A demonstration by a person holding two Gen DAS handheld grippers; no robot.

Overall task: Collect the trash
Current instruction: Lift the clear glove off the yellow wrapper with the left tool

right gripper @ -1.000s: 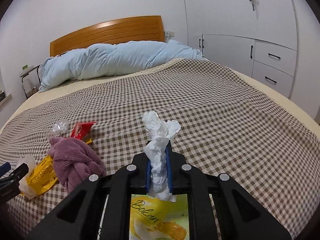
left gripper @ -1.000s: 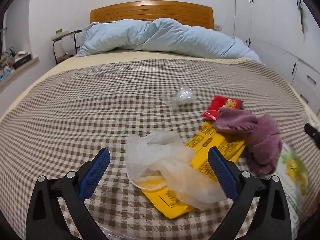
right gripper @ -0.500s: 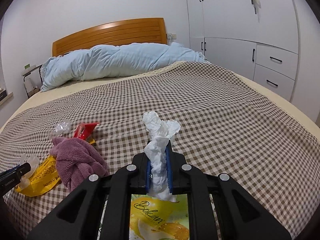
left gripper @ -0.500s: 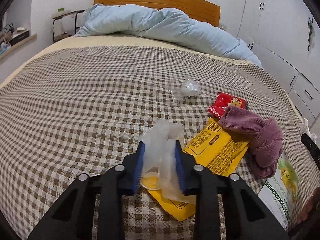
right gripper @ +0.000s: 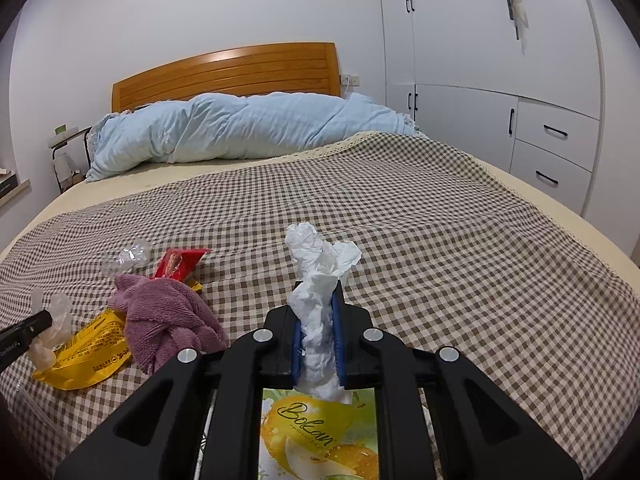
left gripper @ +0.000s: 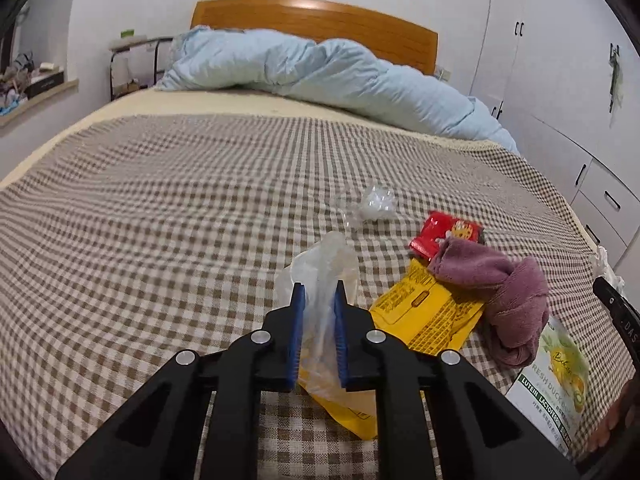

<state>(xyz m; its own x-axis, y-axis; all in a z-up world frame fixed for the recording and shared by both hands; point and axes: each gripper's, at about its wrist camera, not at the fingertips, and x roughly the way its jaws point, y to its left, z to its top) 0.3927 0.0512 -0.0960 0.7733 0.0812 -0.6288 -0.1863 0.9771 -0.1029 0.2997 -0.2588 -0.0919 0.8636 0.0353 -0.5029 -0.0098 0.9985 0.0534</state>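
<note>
On the checked bedspread point(left gripper: 160, 220) my left gripper point(left gripper: 319, 286) has its jaws closing, and the blue pads pinch a clear plastic bag point(left gripper: 320, 256) that bunches up between them. A yellow wrapper point(left gripper: 424, 312) lies under and right of the bag. Beyond it are a red snack wrapper point(left gripper: 448, 232) and a crumpled clear plastic wad point(left gripper: 376, 202). My right gripper point(right gripper: 318, 288) is shut on a crumpled white tissue point(right gripper: 320, 252), just above a green-and-yellow printed packet point(right gripper: 320, 432).
A purple cloth point(left gripper: 508, 292) lies between the yellow wrapper and the printed packet point(left gripper: 552, 392). A light blue duvet point(left gripper: 320, 76) is heaped along the wooden headboard point(left gripper: 320, 20). White wardrobe drawers point(right gripper: 552, 152) flank the bed's right side, a metal rack point(left gripper: 132, 64) its far left.
The left jaws went from wide open around the clear plastic bag to pinched on it, gathering it upright. The right gripper kept still with the tissue.
</note>
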